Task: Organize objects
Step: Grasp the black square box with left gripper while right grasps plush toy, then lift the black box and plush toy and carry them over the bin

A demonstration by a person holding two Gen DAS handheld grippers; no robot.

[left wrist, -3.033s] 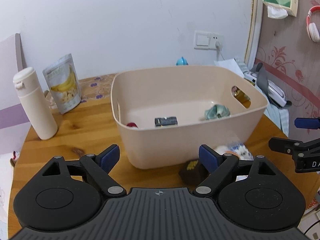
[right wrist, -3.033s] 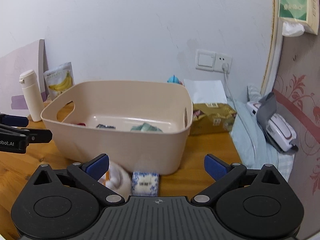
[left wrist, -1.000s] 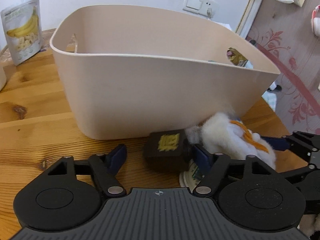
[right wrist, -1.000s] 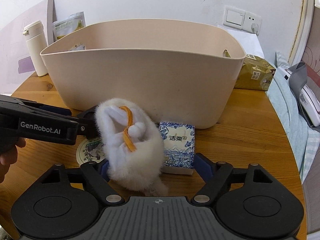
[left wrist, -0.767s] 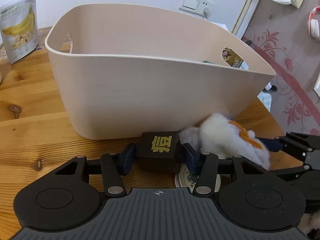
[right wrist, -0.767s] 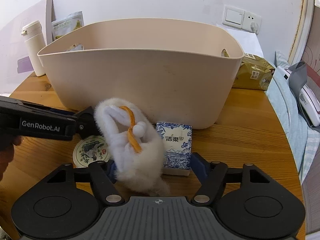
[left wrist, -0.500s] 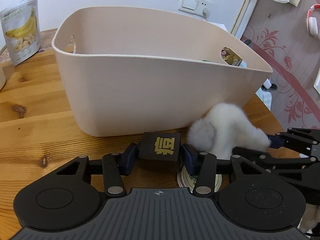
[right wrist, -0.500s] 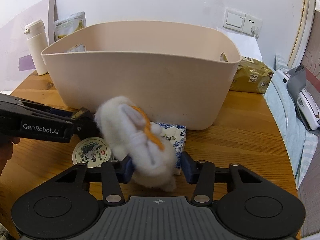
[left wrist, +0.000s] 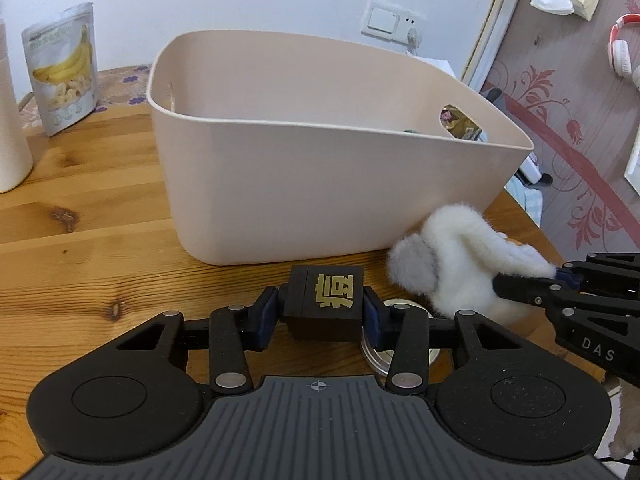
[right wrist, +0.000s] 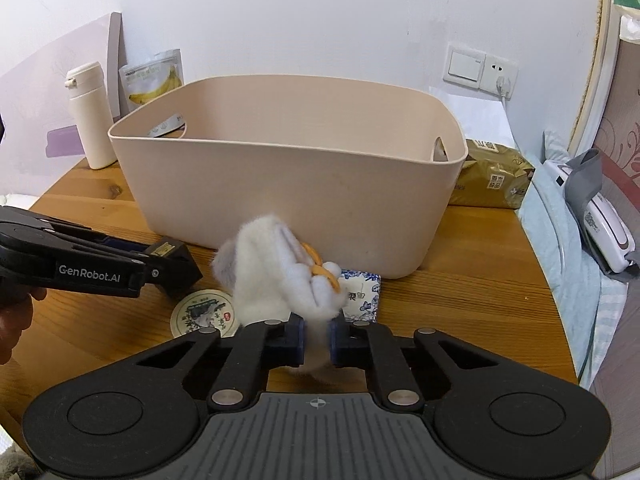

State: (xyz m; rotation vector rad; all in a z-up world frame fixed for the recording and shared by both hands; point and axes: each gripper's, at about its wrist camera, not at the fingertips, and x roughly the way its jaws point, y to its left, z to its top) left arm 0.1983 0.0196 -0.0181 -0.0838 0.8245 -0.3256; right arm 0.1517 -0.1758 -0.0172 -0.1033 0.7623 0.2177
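Note:
My left gripper [left wrist: 320,316] is shut on a small black box with a gold character [left wrist: 325,300], held just above the wooden table in front of the beige plastic bin [left wrist: 320,184]. My right gripper [right wrist: 316,340] is shut on a white fluffy plush toy with an orange strap [right wrist: 280,276], held just off the table before the bin [right wrist: 288,184]. The plush [left wrist: 460,268] and the right gripper's fingers [left wrist: 532,280] show at the right of the left wrist view. The black box [right wrist: 172,264] shows in the right wrist view.
A round coaster [right wrist: 202,314] and a blue-white tissue pack [right wrist: 362,294] lie on the table under the grippers. A white bottle [right wrist: 90,116] and a banana snack bag [left wrist: 60,68] stand at the back left. A gold packet [right wrist: 492,180] sits right of the bin.
Both grippers closed, the left on the black box and the right on the plush. Both then lifted and drew back a little from the bin.

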